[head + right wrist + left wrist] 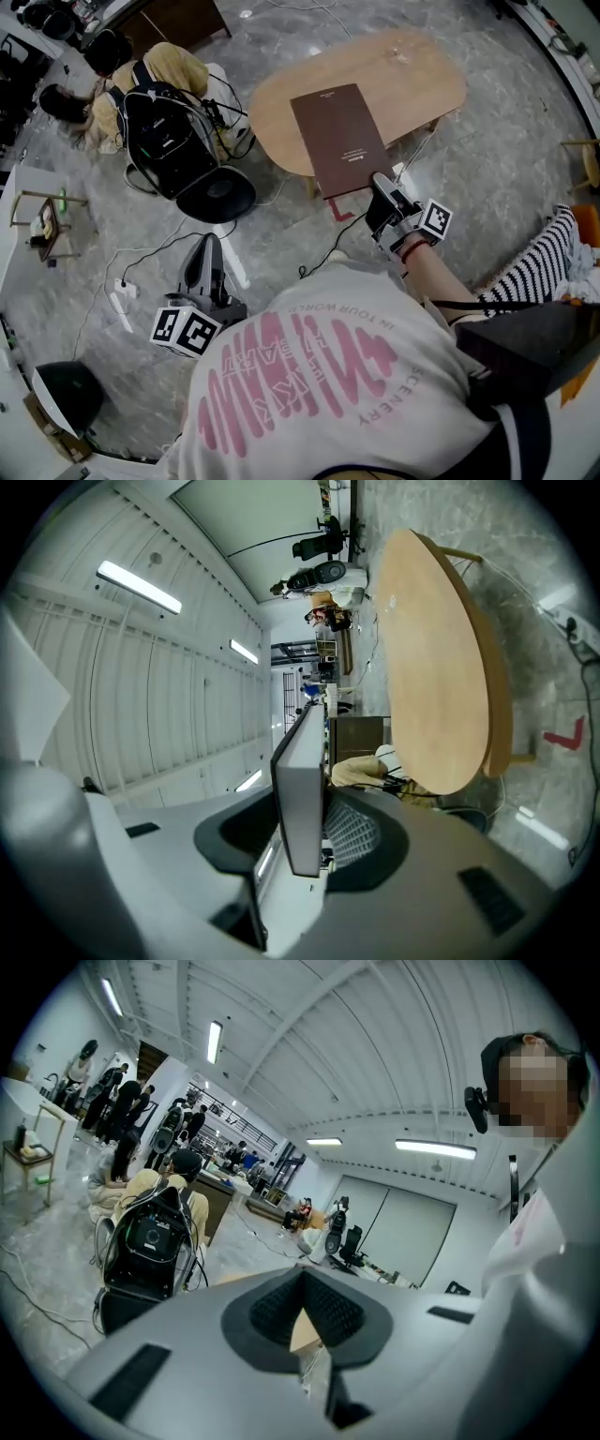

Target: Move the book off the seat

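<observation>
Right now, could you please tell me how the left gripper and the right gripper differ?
The right gripper has its fingers clamped on the near edge of the brown book, while the left gripper has its fingers together with nothing between them. The right gripper is by the wooden table; the left gripper hangs over the floor, away from the table. Both share the same grey build.

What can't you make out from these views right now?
- Print on the book: head view, too small to read.
- Book's gripped edge: head view, covered by the right gripper.
- Book's cover: right gripper view shows it only edge-on.
- The floor under the table: head view, hidden by its top.
</observation>
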Tool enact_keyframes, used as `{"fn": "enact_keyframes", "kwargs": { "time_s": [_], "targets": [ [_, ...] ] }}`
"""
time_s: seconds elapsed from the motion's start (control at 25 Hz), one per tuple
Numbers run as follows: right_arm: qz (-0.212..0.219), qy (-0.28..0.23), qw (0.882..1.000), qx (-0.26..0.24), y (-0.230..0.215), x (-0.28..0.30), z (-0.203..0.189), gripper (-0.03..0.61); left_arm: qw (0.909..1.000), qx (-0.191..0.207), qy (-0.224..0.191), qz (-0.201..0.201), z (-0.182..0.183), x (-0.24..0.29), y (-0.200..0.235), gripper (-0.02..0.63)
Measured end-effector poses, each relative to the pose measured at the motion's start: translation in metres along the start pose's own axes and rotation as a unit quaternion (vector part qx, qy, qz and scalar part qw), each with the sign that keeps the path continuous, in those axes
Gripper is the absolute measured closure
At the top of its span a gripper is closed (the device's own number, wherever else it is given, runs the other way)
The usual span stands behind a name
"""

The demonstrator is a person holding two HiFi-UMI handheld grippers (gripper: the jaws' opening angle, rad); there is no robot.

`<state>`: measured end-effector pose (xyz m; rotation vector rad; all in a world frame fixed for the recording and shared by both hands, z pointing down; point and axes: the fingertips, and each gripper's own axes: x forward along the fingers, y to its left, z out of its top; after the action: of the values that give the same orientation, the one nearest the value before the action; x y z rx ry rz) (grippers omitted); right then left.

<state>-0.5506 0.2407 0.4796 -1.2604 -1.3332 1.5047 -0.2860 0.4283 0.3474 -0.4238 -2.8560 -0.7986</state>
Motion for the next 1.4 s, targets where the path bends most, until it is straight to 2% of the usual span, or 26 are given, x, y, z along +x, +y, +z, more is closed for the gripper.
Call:
{"fn": "enact_keyframes", "kwargs": {
  "time_s": [0.44, 0.76, 0.92, 1.28, 1.4],
  "targets": [
    [-0.033, 0.058, 0.998, 0.014, -0.030, 0.009, 0.015, 0.420, 0.9994, -0.001, -0.011, 0.034, 0.006, 0.022, -0.014, 0.606],
    [-0.050, 0.069, 0.996, 0.039, -0.077, 0.009, 0.028, 0.420, 0.9987, 0.020, 0.019, 0.043, -0.014, 0.054, -0.020, 0.606],
    [-0.055, 0.069, 0.995, 0.051, -0.081, 0.009, 0.027, 0.420, 0.9979, 0.032, 0.041, 0.038, -0.015, 0.064, -0.028, 0.606],
    [-0.091, 0.050, 0.992, 0.064, -0.121, 0.001, 0.030, 0.420, 0.9959, 0.007, 0.071, 0.055, -0.036, 0.068, -0.015, 0.605],
    [-0.111, 0.039, 0.991, 0.070, -0.133, 0.002, 0.029, 0.420, 0.9947, -0.013, 0.084, 0.058, -0.043, 0.062, -0.008, 0.606]
  ]
}}
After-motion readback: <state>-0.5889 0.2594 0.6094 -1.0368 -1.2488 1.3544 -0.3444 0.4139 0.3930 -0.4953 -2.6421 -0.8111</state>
